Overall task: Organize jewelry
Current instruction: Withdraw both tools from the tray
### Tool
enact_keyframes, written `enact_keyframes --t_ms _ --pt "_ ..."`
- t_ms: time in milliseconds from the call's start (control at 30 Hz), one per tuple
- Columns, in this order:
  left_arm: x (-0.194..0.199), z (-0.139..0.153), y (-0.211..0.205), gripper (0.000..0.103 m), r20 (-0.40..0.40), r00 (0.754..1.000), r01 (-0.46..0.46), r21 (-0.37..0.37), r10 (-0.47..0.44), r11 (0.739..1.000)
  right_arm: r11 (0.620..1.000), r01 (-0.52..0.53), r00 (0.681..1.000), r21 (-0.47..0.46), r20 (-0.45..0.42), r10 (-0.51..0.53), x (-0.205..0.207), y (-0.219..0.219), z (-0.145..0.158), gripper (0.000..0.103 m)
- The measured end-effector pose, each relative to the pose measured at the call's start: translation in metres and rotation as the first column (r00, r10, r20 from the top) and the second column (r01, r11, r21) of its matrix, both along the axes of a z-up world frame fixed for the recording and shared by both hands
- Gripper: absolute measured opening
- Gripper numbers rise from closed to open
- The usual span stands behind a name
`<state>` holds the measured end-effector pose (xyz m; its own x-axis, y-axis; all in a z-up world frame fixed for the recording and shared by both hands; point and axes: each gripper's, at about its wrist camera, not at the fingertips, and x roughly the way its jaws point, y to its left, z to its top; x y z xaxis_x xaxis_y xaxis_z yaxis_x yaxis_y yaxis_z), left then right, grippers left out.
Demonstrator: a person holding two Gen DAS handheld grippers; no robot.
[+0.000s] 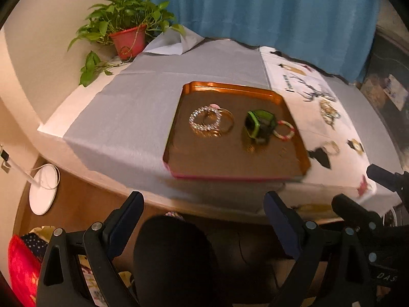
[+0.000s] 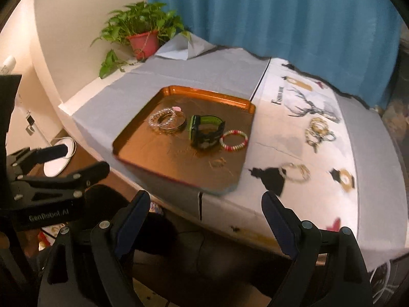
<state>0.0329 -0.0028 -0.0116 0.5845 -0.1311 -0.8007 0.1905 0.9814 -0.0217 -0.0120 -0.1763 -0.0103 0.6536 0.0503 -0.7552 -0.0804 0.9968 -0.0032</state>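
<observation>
A table [image 2: 242, 220] carries it all, draped in a grey cloth [image 2: 204, 71] with a white printed cloth [image 2: 294, 138] laid over its right part. Sitting on the grey cloth, the copper tray [image 2: 179, 166] has its right edge just beside the printed cloth. Out on the printed cloth lies a cluster of beaded bracelets [image 2: 318, 130], and nearer the front edge a pale bracelet [image 2: 295, 172] on its own, well apart from the cluster. Far back left, a potted plant [image 2: 143, 39] stands on the bare tabletop, touching the grey cloth's folded corner.
</observation>
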Motion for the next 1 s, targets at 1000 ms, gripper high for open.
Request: enact_keyframes --t_ms 1000 --pt "-0.088 0.043 0.004 0.093 0.136 0.991 0.007 -0.005 -0.006 1.0 1.0 -0.011 0.994 -0.007 0.106 0.012 -0.093 0.016 0.032 0.089"
